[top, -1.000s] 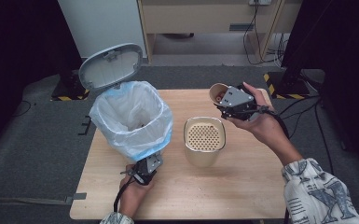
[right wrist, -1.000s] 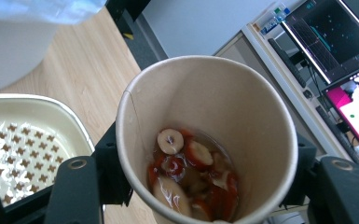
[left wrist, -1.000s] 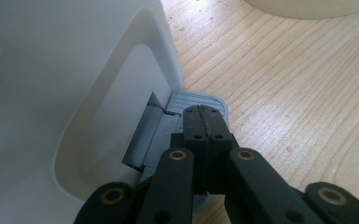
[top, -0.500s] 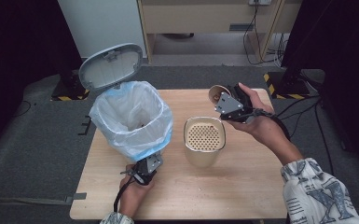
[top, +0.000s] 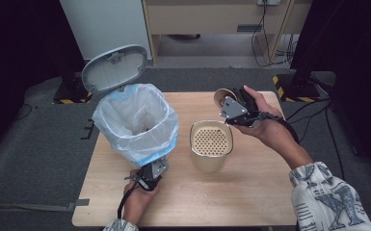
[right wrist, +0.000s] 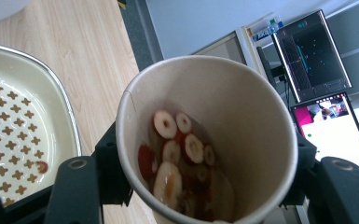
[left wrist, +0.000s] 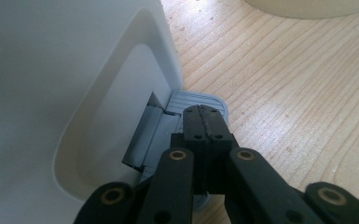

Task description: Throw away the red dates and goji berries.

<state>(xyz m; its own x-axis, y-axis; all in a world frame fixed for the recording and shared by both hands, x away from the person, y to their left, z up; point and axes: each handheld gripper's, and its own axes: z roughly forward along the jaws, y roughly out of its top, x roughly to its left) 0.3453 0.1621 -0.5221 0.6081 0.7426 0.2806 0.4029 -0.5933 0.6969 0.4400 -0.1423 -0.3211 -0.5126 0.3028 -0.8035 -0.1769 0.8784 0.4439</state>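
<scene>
At the near edge of the bench (top: 250, 202), the left tool (top: 150, 174) rested with its jaws fully closed and nothing between them, the tips pressed down on the grey pedal (left wrist: 200, 100) at the foot of the white bin (top: 137, 122). It had kept this place over the last second, and the bin's lid (top: 115, 67) stood up open behind the blue-edged liner bag (top: 168, 139), so the pedal was, I judge, held down on purpose.

A little farther, near the middle of the bench, stood the cream strainer pot (top: 211, 144) with its perforated insert; in the right tool view one small red piece (right wrist: 41, 166) lay on the holes.

Beyond it, toward the far right part of the bench, the right tool (top: 235, 109) gripped the paper cup (right wrist: 205, 140) by its walls — one jaw on each side. Compared with a second earlier, the cup had tilted a little further, with its mouth toward the strainer pot, while the hand hardly changed place. The sliced red and white fruit pieces (right wrist: 179, 154) with some liquid were still inside, low in the cup.

This suggests that the pouring into the strainer pot was only starting, or had paused — the bin waited open for the cup afterwards, as I judge it.
</scene>
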